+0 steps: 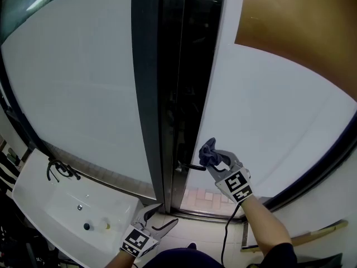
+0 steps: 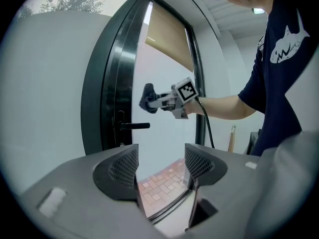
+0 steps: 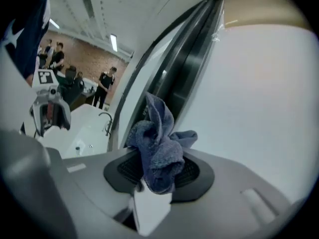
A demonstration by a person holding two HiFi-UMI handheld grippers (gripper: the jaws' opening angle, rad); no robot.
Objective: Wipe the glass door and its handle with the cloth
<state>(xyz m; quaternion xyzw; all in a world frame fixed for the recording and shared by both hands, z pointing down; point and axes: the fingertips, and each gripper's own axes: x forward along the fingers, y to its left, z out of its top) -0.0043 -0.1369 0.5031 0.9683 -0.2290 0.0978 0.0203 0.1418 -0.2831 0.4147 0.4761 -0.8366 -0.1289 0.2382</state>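
**Cloth poised above the handle, wipe not yet on it**

The right tool [image 3: 157,172] has its jaws clamped on a crumpled blue-grey terry cloth [image 3: 160,146], which bunches up out of the jaws in loose folds. In the head view this tool [image 1: 215,159] sits just below the middle of the frame. The cloth [image 1: 207,152] is close above the free end of the slim black lever handle [image 1: 191,167]. From the left gripper view, cloth [image 2: 148,97] and handle [image 2: 132,126] are apart, with a gap between them.

The handle juts from the dark metal door frame [image 1: 167,94] that runs down the centre of the frame. The pale, frosted-looking glass door [image 1: 268,116] fills the right half.

The left tool [image 2: 162,164] has its jaws apart with nothing between them. It hangs low at the bottom of the head view [image 1: 162,223], beside a white basin [image 1: 61,205] in the lower left.

The step in hand appears to be the handle. The next move calls for lowering the cloth onto the lever and drawing it along, pressing lightly so the loose folds wrap the bar.
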